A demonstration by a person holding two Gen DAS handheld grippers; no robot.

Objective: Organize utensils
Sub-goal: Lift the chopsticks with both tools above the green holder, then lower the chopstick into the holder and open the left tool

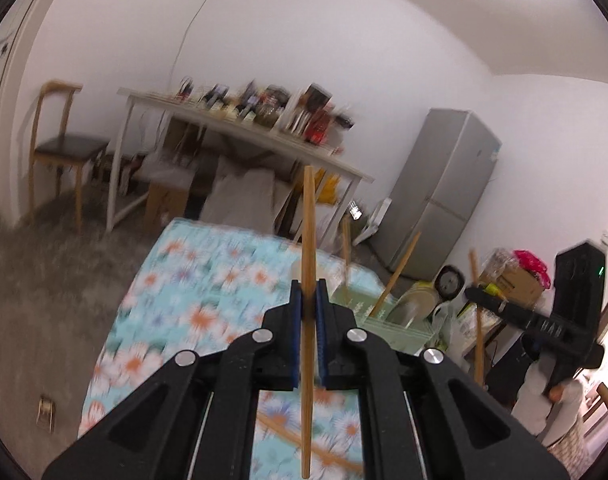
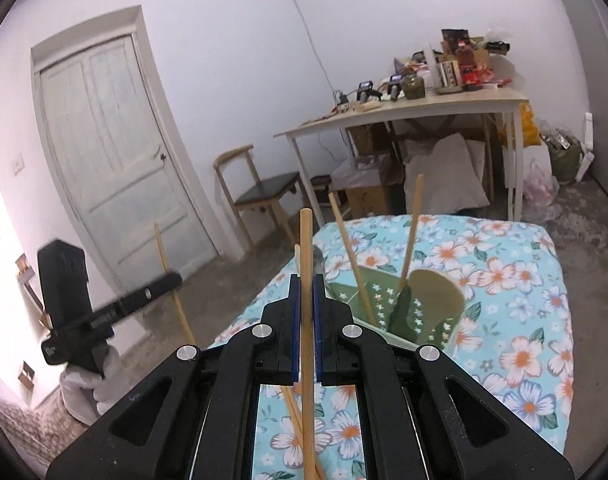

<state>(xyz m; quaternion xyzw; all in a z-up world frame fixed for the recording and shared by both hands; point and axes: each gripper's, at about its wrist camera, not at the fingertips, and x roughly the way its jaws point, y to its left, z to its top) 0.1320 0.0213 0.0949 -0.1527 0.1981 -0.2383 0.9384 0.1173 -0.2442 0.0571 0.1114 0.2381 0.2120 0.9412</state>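
We hold both tongs above the counter: left tongs pinching one chopstick, right tongs pinching another chopstick; green rack near the far edge.

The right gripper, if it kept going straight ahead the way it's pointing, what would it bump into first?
Probably the green holder on the flowery table. The right gripper, shut on a chopstick, aims just left of it, so depth is unsure.

Your two wrist views look slightly downward from close above the flowered bed, both sharing the cluttered counter beyond.
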